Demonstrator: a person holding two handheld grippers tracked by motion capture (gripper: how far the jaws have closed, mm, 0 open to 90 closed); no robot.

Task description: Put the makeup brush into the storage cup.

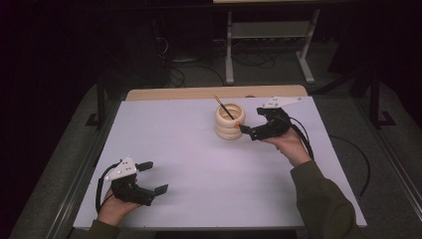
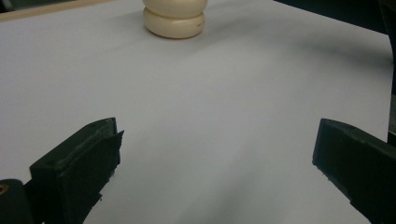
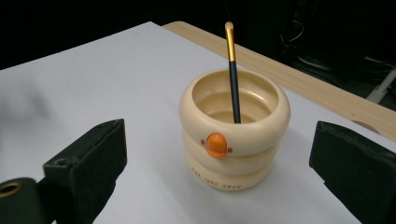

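A cream ringed cup (image 1: 229, 124) stands at the far middle of the white tabletop (image 1: 199, 159). A dark pencil (image 1: 224, 107) with a gold end leans inside it. In the right gripper view the cup (image 3: 243, 163) has an orange knob (image 3: 216, 144) facing me and the pencil (image 3: 232, 70) rests against its near wall. My right gripper (image 1: 252, 121) is open just right of the cup, jaws pointing at it without touching. My left gripper (image 1: 153, 178) is open near the front left, holding nothing. In the left gripper view the cup base (image 2: 173, 21) sits far ahead of the open left gripper (image 2: 215, 158).
A wooden strip (image 1: 214, 92) runs along the table's far edge. Beyond it are dark floor, cables and a white metal stand (image 1: 268, 45). Each gripper trails a black cable (image 1: 303, 137). Bare white surface lies between the two grippers.
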